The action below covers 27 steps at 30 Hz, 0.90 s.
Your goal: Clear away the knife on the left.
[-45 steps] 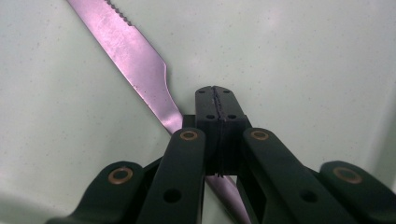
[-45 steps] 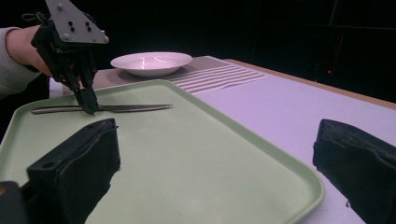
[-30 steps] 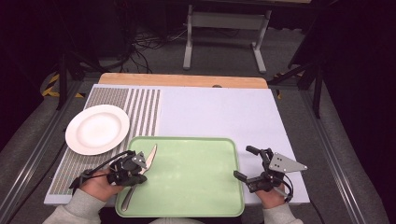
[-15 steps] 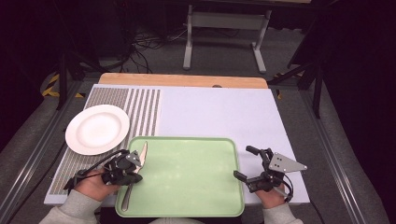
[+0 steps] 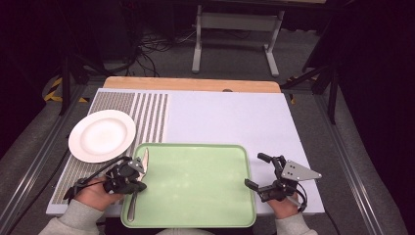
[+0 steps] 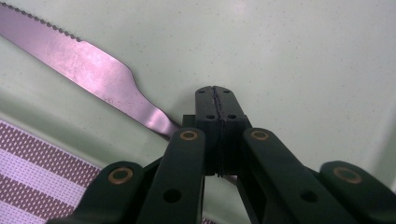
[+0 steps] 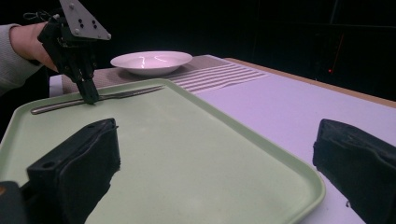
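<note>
A: Why is the left gripper pressed together over the knife?
B: It pinches the handle; the blade runs out beyond the jaws along the tray's edge, probably for lifting.
A: And the right gripper?
B: Spread wide, idle beside the tray.

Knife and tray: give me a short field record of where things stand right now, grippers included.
knife: lying along the left edge of the green tray, blade toward the plate
left gripper: shut on the knife at its handle
right gripper: open, holding nothing, at the tray's right edge
plate: white, holding nothing, on the striped mat left of the tray
</note>
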Each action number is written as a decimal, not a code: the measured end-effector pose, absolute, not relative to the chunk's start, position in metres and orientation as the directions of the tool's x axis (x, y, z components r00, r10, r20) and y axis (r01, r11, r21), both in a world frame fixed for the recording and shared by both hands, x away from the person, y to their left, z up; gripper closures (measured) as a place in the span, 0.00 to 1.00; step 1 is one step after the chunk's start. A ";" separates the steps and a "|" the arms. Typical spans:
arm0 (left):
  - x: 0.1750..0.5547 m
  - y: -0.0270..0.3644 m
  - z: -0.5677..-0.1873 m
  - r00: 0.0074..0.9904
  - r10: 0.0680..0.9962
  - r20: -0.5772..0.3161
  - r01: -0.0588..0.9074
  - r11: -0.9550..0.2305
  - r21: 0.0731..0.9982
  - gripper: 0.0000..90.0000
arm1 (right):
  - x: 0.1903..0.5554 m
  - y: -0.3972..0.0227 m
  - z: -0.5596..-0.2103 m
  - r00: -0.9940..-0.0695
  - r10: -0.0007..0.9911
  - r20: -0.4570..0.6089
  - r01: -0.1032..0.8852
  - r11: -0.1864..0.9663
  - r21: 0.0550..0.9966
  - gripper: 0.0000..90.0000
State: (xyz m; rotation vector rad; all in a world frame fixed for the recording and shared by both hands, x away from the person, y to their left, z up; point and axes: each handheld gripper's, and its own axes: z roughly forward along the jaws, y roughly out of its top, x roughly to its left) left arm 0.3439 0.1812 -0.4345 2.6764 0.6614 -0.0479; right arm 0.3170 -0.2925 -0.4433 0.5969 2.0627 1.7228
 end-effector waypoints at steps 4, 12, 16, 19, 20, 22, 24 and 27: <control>0.344 0.182 -0.435 0.887 0.444 -0.127 0.458 -0.812 0.361 1.00 | 0.317 -0.292 -0.443 -0.835 0.551 -0.023 0.076 0.156 0.985 0.02; 0.344 0.183 -0.435 0.884 0.450 -0.130 0.465 -0.812 0.354 1.00 | 0.317 -0.292 -0.444 -0.835 0.549 -0.021 0.078 0.156 0.985 0.02; 0.345 0.183 -0.434 0.884 0.449 -0.131 0.465 -0.814 0.349 0.99 | 0.317 -0.292 -0.444 -0.836 0.548 -0.022 0.078 0.157 0.985 0.02; 0.344 0.182 -0.433 0.890 0.439 -0.123 0.452 -0.813 0.368 0.91 | 0.317 -0.292 -0.443 -0.837 0.547 -0.022 0.076 0.157 0.985 0.02; 0.344 0.183 -0.432 0.891 0.438 -0.122 0.450 -0.811 0.374 0.80 | 0.317 -0.292 -0.443 -0.837 0.547 -0.023 0.076 0.157 0.985 0.02; 0.344 0.184 -0.429 0.884 0.446 -0.144 0.462 -0.780 0.421 0.74 | 0.317 -0.292 -0.443 -0.837 0.547 -0.025 0.074 0.158 0.985 0.02; 0.343 0.184 -0.426 0.891 0.439 -0.114 0.439 -0.773 0.458 0.57 | 0.317 -0.292 -0.444 -0.836 0.548 -0.022 0.077 0.158 0.984 0.02; 0.341 0.184 -0.421 0.898 0.429 -0.098 0.415 -0.755 0.508 0.40 | 0.318 -0.292 -0.444 -0.837 0.546 -0.023 0.077 0.159 0.984 0.02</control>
